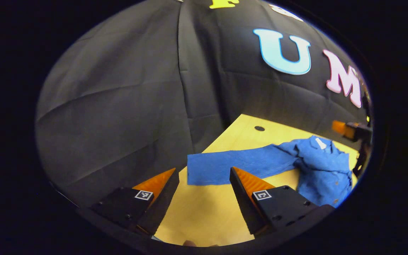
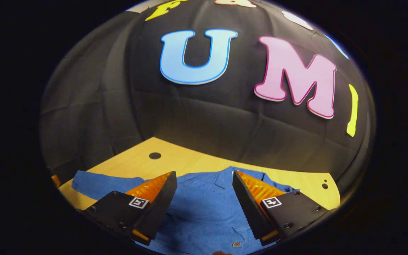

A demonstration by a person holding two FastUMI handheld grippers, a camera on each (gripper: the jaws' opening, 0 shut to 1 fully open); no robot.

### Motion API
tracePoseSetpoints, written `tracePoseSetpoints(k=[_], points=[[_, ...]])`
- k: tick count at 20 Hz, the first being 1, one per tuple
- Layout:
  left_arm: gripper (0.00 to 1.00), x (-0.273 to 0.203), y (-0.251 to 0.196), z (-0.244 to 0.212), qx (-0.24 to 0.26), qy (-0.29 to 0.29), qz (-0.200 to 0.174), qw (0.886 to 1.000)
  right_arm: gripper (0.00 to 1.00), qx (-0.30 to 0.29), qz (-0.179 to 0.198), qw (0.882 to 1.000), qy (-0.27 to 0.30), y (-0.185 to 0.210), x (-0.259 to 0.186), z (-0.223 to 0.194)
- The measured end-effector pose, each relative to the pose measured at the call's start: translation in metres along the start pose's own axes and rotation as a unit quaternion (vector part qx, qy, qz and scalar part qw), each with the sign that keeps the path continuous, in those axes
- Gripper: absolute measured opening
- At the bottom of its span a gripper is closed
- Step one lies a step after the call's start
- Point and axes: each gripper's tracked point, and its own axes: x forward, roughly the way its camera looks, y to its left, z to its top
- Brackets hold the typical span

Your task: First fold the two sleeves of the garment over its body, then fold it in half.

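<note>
Blue shirt (image 1: 317, 166) lay on the wooden table (image 1: 204, 212), one sleeve (image 1: 232, 166) stretched flat toward the left gripper (image 1: 204, 177). That gripper's fingers stood apart, holding nothing, just short of the cuff. Shirt body was rumpled, its far edge cut off at the rim. Right gripper (image 2: 204, 180) hung spread over the shirt front, near the collar (image 2: 225, 177); contact with the cloth could not be judged.

You face a creased black cloth wall (image 2: 204, 117); below it, a pale wooden surface (image 2: 190, 163) with round dark holes (image 2: 154, 155).
</note>
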Motion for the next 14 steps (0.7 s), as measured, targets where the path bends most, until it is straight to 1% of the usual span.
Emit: tracePoseSetpoints(k=[2, 4, 5, 6, 8, 10, 11, 13, 14], points=[[0.85, 0.03, 0.0, -0.013, 0.01, 0.019, 0.004, 1.0, 1.0, 0.003, 0.006, 1.0, -0.024, -0.005, -0.017, 0.008], [0.85, 0.058, 0.0, -0.018, 0.01, 0.03, 0.005, 0.999, 0.99, 0.012, 0.012, 0.999, -0.041, -0.01, -0.03, 0.012], [0.85, 0.064, 0.001, -0.018, 0.009, 0.035, 0.006, 0.999, 0.97, 0.019, 0.013, 0.999, -0.049, -0.013, -0.037, 0.014], [0.85, 0.073, 0.001, -0.022, 0.006, 0.045, 0.007, 0.999, 0.99, 0.027, 0.012, 0.998, -0.057, -0.017, -0.043, 0.016], [0.85, 0.089, -0.001, -0.031, 0.004, 0.073, 0.007, 0.997, 0.99, 0.043, 0.011, 0.997, -0.07, -0.025, -0.052, 0.017], [0.85, 0.095, -0.005, -0.041, -0.003, 0.103, -0.001, 0.995, 0.99, 0.046, 0.012, 0.996, -0.069, -0.03, -0.058, 0.012], [0.85, 0.089, -0.003, -0.036, -0.01, 0.095, 0.001, 0.995, 0.99, 0.041, 0.009, 0.997, -0.069, -0.035, -0.06, 0.01], [0.8, 0.087, -0.003, -0.038, -0.015, 0.101, 0.004, 0.995, 0.99, 0.036, 0.006, 0.997, -0.069, -0.04, -0.063, 0.007], [0.87, 0.088, -0.002, -0.037, -0.015, 0.104, 0.007, 0.994, 0.99, 0.042, 0.011, 0.997, -0.066, -0.038, -0.065, 0.004]])
